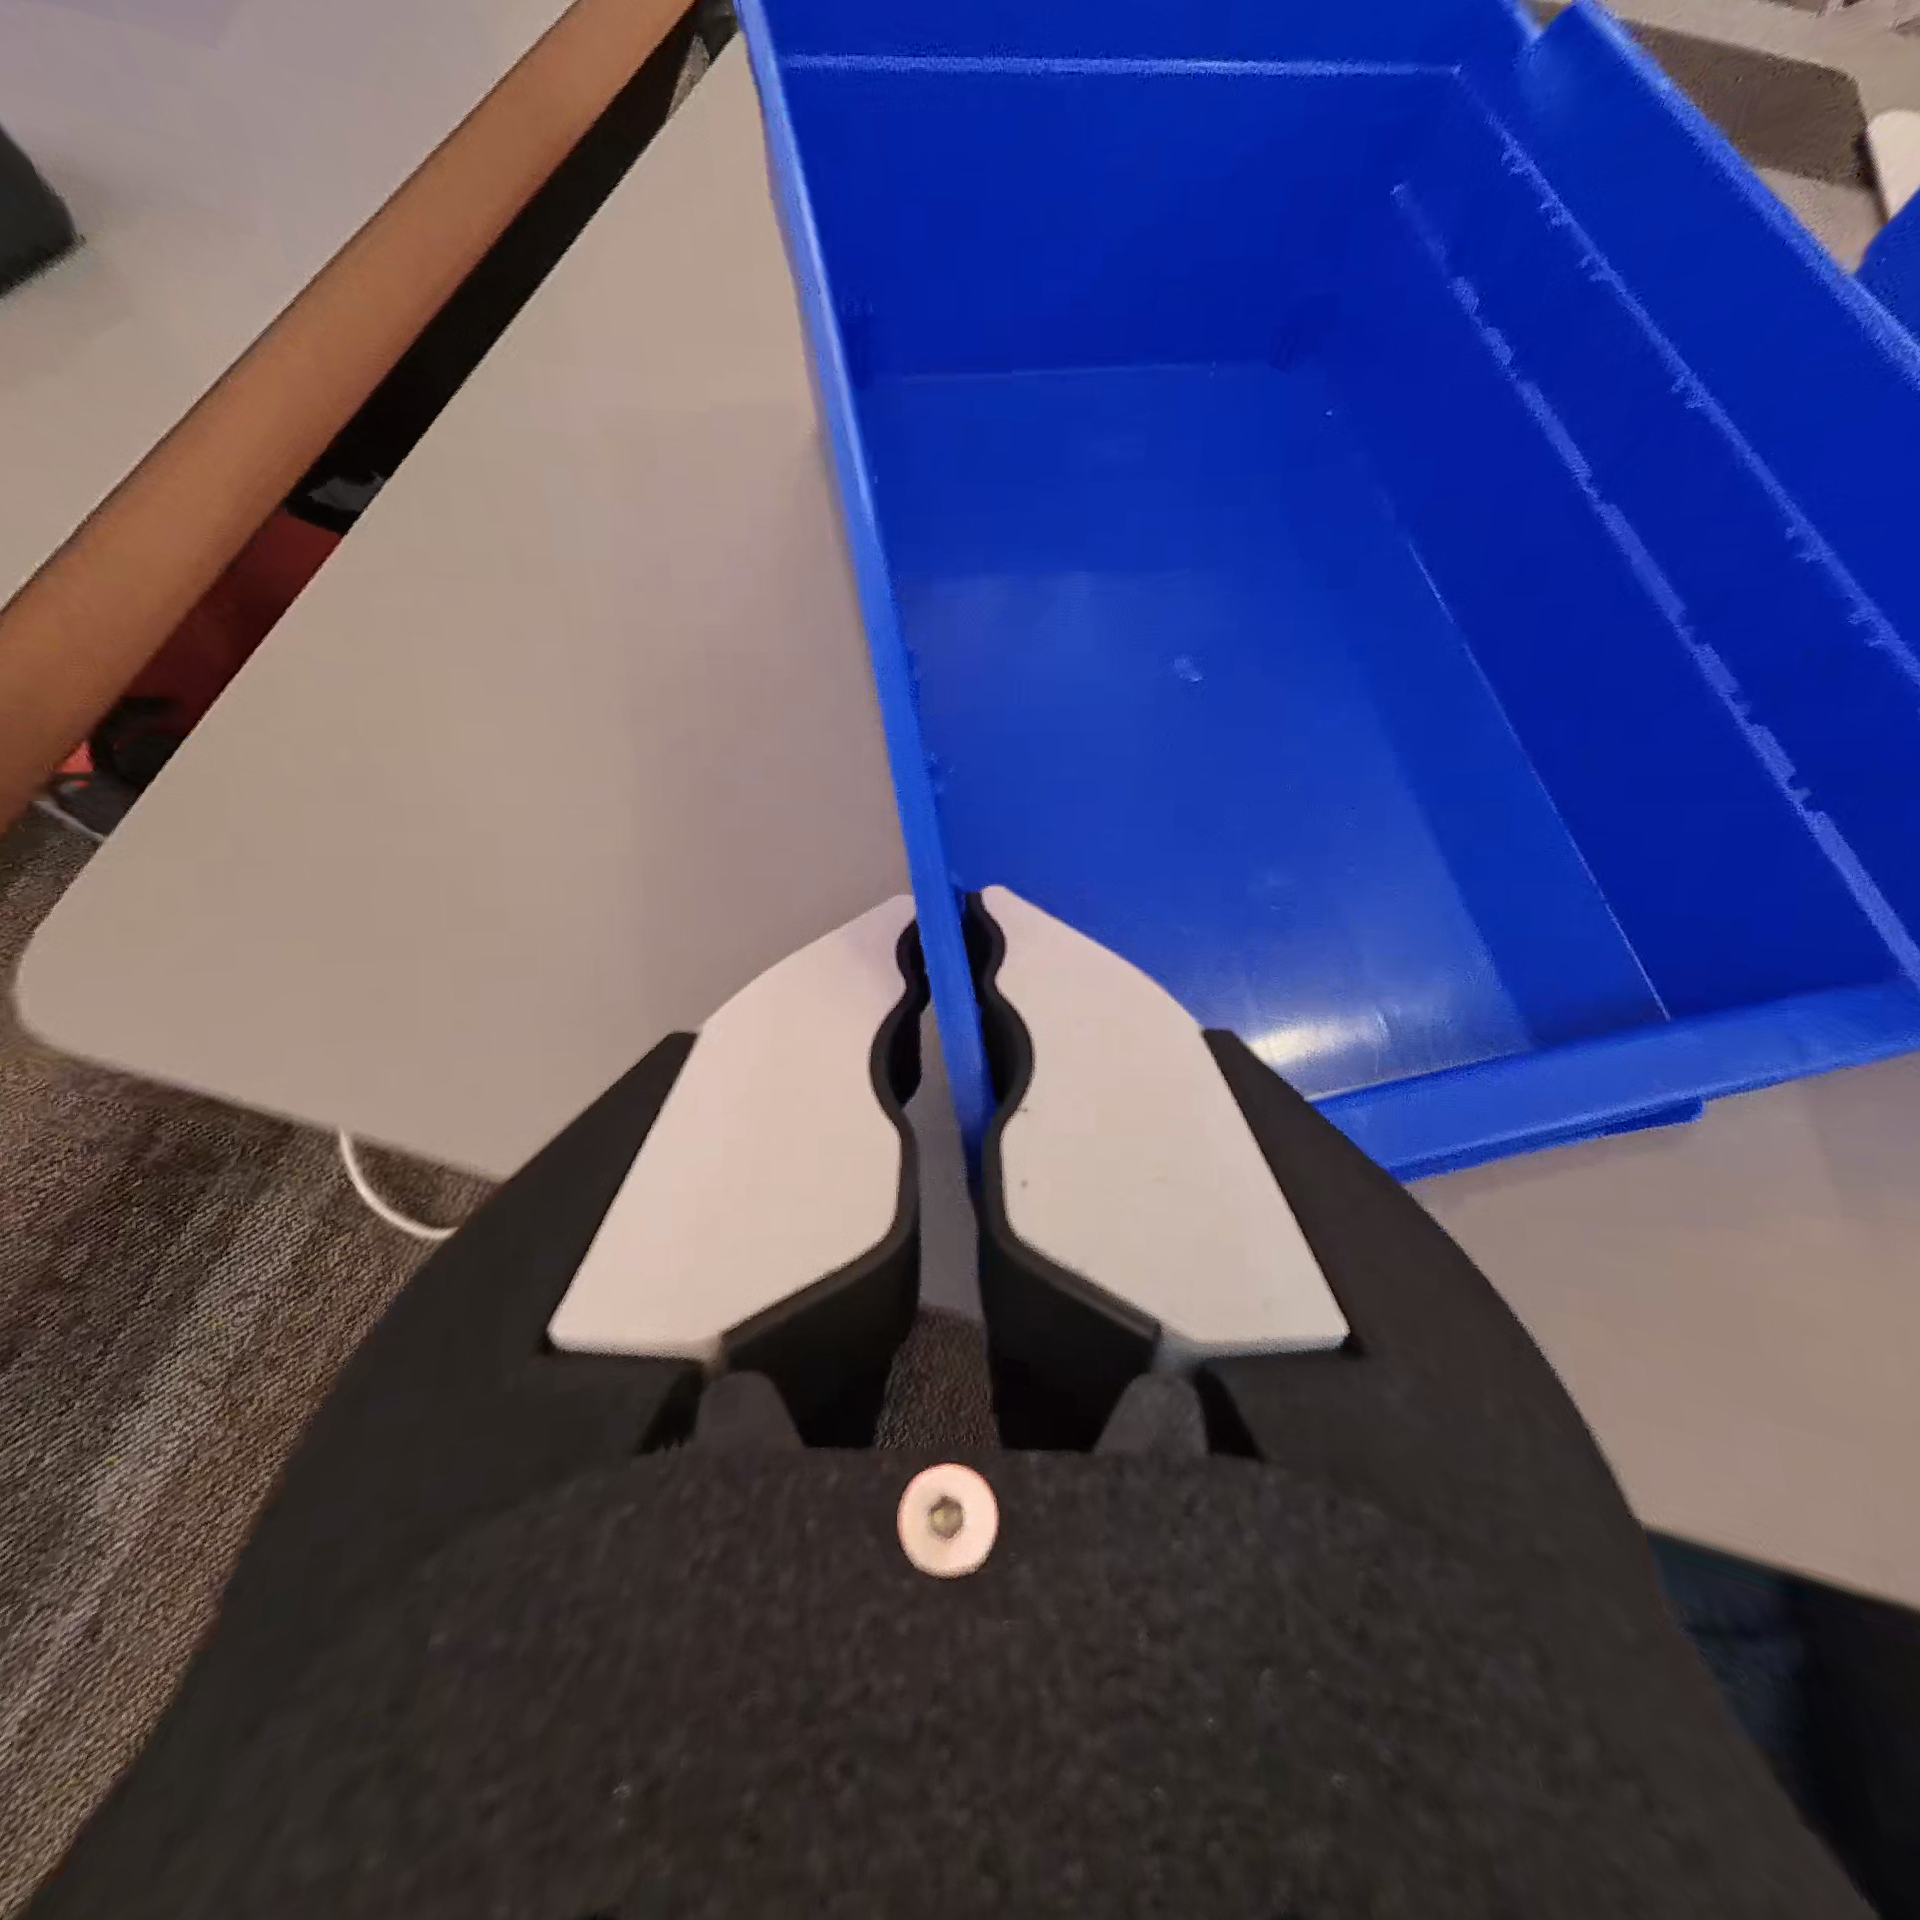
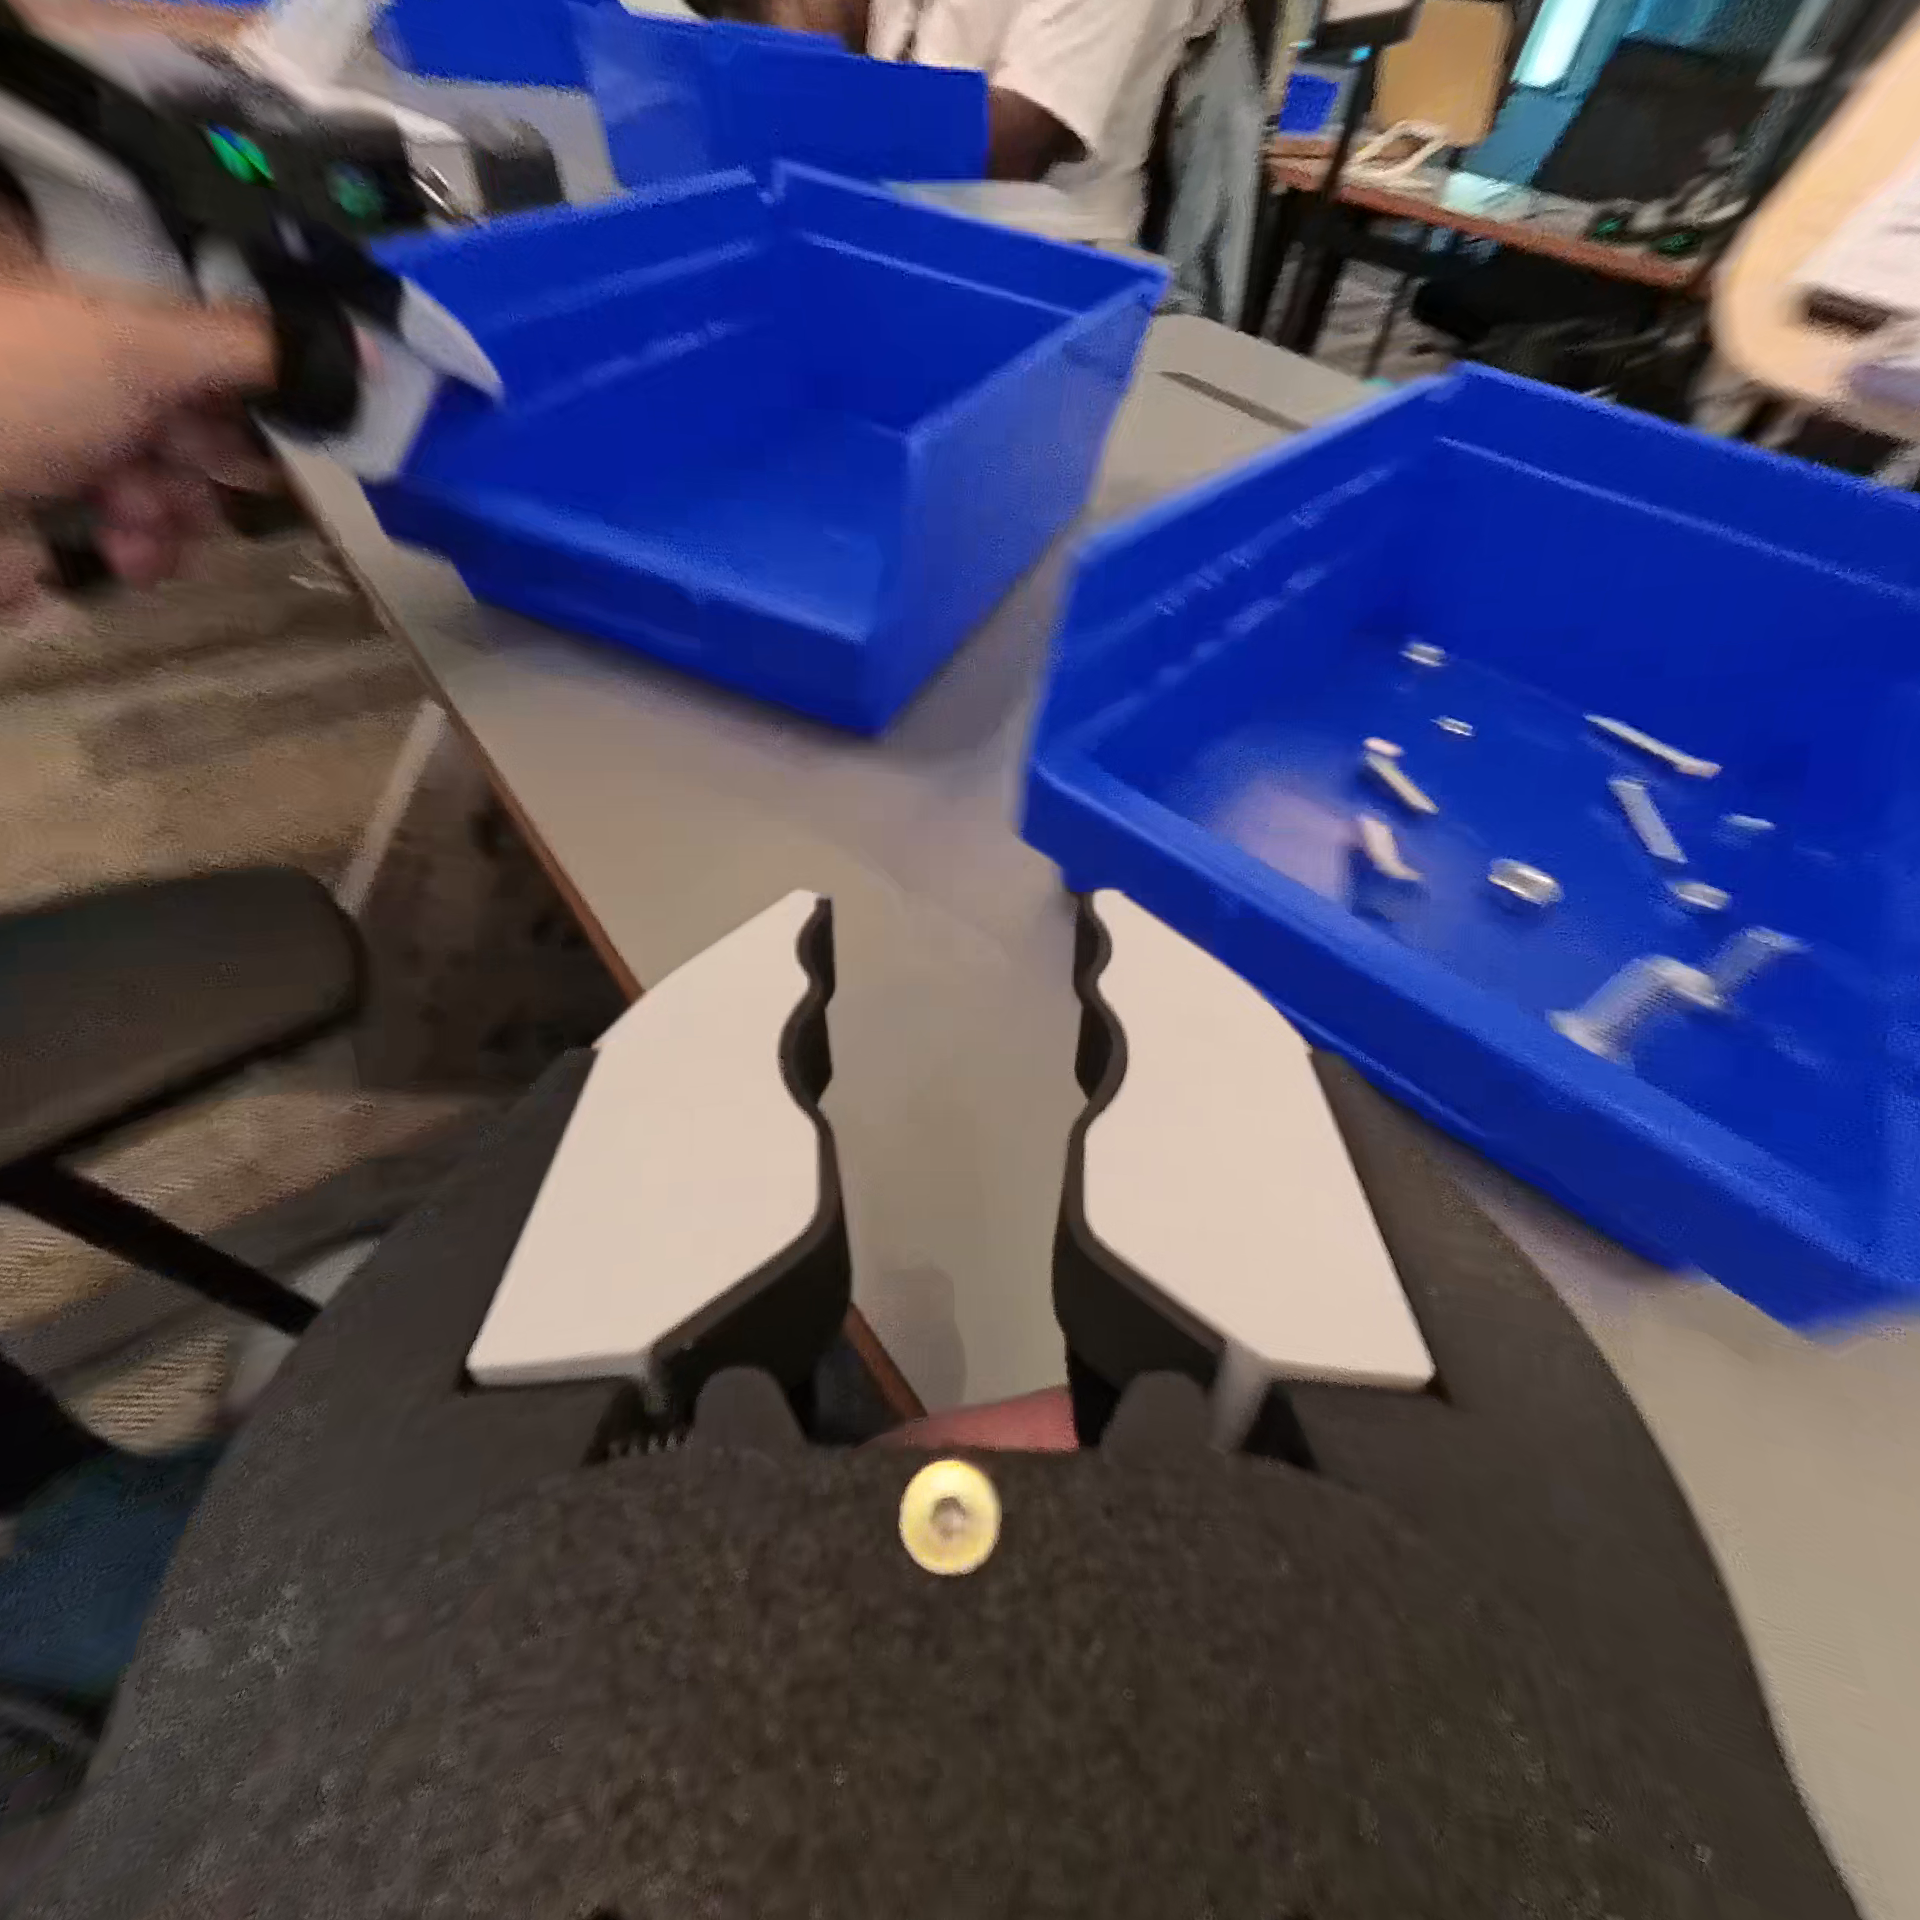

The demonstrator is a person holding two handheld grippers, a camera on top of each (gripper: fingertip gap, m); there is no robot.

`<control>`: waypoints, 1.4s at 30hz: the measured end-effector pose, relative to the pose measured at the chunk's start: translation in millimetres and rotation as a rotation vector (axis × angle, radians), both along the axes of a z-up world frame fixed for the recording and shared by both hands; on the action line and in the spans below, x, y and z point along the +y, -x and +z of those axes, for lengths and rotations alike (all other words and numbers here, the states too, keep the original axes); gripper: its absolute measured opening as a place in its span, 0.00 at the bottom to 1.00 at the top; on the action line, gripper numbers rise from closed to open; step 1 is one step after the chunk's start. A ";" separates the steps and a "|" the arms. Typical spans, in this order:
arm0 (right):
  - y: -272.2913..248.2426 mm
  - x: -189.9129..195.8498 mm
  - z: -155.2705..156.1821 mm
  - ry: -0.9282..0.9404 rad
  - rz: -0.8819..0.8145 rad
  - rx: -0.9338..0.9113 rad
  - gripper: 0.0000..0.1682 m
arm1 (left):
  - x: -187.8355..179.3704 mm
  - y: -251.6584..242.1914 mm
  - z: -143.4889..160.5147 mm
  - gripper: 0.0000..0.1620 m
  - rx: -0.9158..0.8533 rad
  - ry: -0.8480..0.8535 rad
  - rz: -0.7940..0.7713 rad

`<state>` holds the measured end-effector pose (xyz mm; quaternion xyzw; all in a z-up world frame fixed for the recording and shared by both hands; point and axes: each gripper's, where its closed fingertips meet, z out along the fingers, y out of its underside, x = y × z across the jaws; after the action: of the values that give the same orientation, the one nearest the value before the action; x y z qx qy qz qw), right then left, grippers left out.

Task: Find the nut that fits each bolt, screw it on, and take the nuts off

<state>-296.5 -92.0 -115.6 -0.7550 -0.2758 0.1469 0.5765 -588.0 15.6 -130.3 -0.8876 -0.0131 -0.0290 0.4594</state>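
My left gripper (image 1: pixel 948 935) is shut on the left side wall of an empty blue bin (image 1: pixel 1195 665); both pads press the thin wall near its front corner. This bin (image 2: pixel 748 436) also shows in the right wrist view at the upper left, with the left gripper (image 2: pixel 416 353) at its left wall. My right gripper (image 2: pixel 951 935) is open with only bare table between the fingers. It hovers just left of a second blue bin (image 2: pixel 1195 935) that holds several silver bolts (image 2: pixel 1647 821) and nuts (image 2: pixel 1522 883).
The grey table (image 2: pixel 727 831) has its left edge close to both bins, with carpet and a dark chair (image 2: pixel 156 997) beyond. More blue bins (image 2: pixel 790 104) and a person in a white shirt (image 2: pixel 1039 62) are at the back. The gap from one gripper's tips to the other's is roughly 30 cm.
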 end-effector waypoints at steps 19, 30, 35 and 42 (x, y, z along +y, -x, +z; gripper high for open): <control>57.4 60.8 73.5 -0.086 -0.255 0.106 0.03 | -65.9 -49.0 92.5 0.03 0.143 -0.253 -0.090; -225.8 23.8 181.6 -0.283 -0.608 0.021 0.03 | -33.8 -339.2 169.1 0.04 0.067 -0.393 -0.480; -384.8 8.0 151.5 -0.181 -0.827 0.034 0.02 | -22.0 -507.4 134.4 0.04 0.016 -0.291 -0.673; -529.8 3.3 52.4 0.088 -0.940 0.039 0.02 | -23.6 -652.6 37.6 0.04 0.005 -0.057 -0.761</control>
<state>233.3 -88.7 -63.2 -0.8189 0.1132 -0.1040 0.5530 64.6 -8.0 -92.7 -0.8159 0.3195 -0.1956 0.4404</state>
